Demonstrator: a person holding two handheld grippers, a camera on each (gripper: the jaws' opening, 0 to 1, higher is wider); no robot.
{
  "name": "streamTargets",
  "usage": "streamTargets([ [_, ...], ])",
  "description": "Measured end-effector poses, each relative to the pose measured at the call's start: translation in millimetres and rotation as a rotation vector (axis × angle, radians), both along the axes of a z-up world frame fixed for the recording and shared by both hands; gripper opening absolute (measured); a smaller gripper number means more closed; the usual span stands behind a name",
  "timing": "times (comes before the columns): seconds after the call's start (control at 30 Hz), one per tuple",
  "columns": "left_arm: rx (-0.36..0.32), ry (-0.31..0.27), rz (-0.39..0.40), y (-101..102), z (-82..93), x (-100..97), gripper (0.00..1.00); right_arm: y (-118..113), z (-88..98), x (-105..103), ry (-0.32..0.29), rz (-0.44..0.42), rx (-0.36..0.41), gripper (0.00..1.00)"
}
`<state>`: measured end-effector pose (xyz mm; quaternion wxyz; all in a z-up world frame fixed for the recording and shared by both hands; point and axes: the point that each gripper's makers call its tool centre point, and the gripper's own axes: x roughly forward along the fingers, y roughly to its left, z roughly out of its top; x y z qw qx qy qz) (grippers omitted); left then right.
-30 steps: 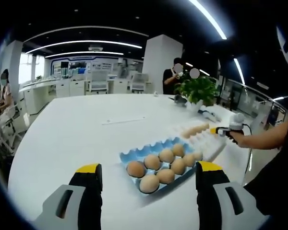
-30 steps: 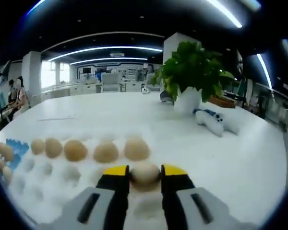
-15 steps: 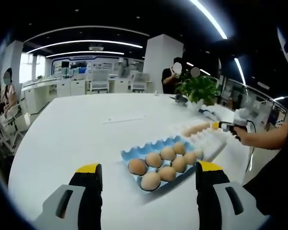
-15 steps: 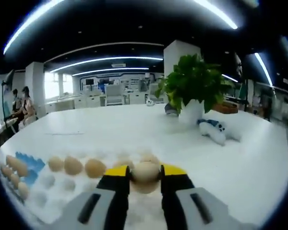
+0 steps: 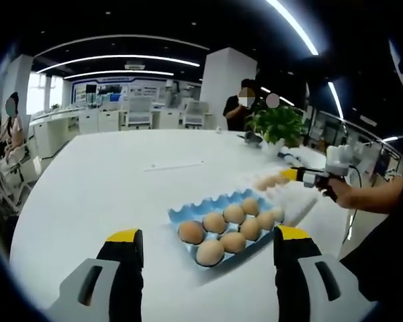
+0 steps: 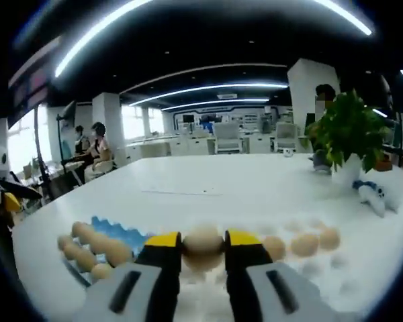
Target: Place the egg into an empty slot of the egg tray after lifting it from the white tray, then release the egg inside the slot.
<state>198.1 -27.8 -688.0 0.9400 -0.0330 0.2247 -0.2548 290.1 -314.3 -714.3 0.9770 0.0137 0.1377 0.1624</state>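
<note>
The right gripper point(image 6: 203, 243) pinched a pale beige egg point(image 6: 203, 240) between its jaws, lifted above the white plastic tray point(image 6: 309, 268), likely carrying it toward the blue moulded egg tray point(image 6: 117, 231) left of the jaws. The left gripper point(image 5: 205, 245) waited with jaws wide, holding nothing.

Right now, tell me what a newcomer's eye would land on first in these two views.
First, the egg clamped between the yellow tips of the right gripper, raised over the white tray. Next, the blue egg tray on the white table, holding seven brown eggs, ahead of the open, empty left gripper. A green potted plant stands at the table's far side.
</note>
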Motion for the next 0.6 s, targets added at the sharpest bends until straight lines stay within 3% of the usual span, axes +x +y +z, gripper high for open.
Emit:
streamTargets([
  [0.23,-0.007,-0.002,0.012,3.7,0.8,-0.4,0.81,31.9,-21.8,-0.6,0.058,0.09,0.009,0.25],
  [0.6,-0.001,-0.007,0.009,2.8,2.5,0.3,0.81,47.8,-34.9,-4.4,0.091,0.147,-0.007,0.25],
])
